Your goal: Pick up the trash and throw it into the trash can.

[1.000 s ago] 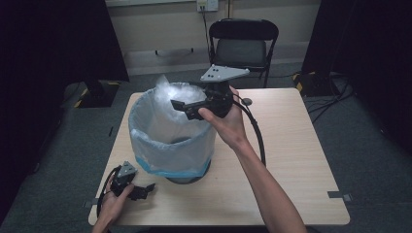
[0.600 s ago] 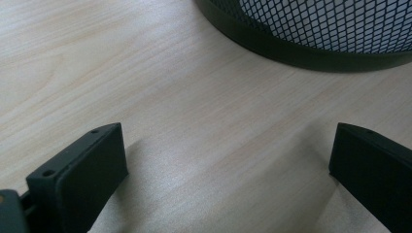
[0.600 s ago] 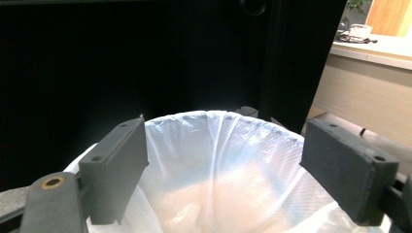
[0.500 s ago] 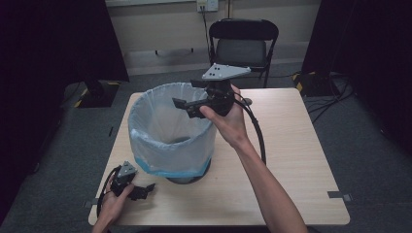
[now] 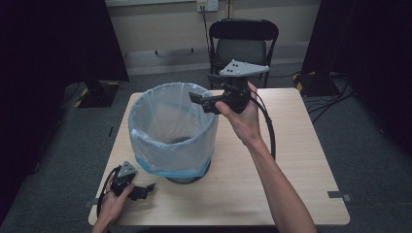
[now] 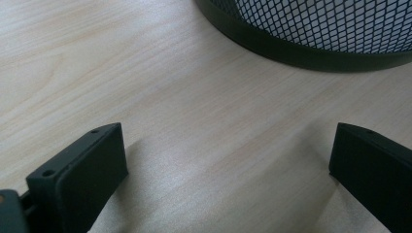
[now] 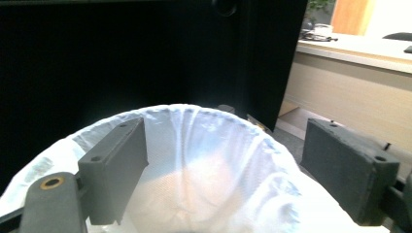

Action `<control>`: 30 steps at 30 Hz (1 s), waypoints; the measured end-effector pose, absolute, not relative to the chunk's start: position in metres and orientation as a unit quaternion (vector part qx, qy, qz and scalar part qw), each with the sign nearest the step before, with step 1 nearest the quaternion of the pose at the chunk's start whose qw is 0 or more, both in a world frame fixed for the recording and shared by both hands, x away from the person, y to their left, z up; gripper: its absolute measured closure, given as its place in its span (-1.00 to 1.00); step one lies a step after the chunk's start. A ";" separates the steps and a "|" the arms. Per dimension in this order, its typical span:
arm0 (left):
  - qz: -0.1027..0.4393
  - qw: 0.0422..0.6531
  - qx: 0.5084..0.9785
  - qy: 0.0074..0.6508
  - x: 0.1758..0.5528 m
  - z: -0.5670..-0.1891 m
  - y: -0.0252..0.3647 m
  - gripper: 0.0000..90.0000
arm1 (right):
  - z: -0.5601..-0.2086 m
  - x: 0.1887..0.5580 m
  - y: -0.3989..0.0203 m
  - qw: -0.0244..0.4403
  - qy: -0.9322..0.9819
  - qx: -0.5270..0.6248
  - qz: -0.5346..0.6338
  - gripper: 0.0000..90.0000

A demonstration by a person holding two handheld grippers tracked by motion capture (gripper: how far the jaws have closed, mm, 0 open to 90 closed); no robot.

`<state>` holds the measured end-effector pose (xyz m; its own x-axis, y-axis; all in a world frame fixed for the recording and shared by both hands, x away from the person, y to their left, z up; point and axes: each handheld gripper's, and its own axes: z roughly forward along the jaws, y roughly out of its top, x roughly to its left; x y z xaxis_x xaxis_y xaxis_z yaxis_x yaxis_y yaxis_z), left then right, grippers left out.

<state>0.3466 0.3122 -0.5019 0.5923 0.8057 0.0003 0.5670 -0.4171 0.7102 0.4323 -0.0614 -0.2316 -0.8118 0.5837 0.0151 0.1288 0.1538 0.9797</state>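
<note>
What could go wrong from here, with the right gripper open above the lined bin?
The right gripper hangs open over the bin's far rim, right above the thin bag liner; lowering or shutting there could snag or tear the plastic or pull it off the rim. Its cable trails across the table and could catch. The left gripper rests open near the bin's base, so a nudge might shift the bin.

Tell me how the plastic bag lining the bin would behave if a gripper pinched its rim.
The bag looks thin and translucent, so probably floppy and light. Folded over the mesh bin, its rim might slip off when tugged. The glossy film may slide between the jaws.
</note>
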 end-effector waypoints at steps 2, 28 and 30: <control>0.174 0.343 0.824 0.417 0.347 -0.502 0.312 -1.00 | -0.232 0.433 -0.068 0.194 0.732 0.248 0.604 -0.63; 0.174 0.343 0.824 0.417 0.347 -0.502 0.312 -1.00 | -0.254 0.432 -0.145 0.249 0.718 0.336 0.556 -0.65; 0.174 0.343 0.824 0.417 0.347 -0.502 0.312 -1.00 | -0.259 0.431 -0.151 0.252 0.717 0.343 0.552 -0.66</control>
<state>0.3466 0.3122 -0.5019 0.5921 0.8059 0.0002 0.5671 -0.4168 0.7104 0.4308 -0.1513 -0.2588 -0.6380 0.7698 0.0174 0.2137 0.1553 0.9645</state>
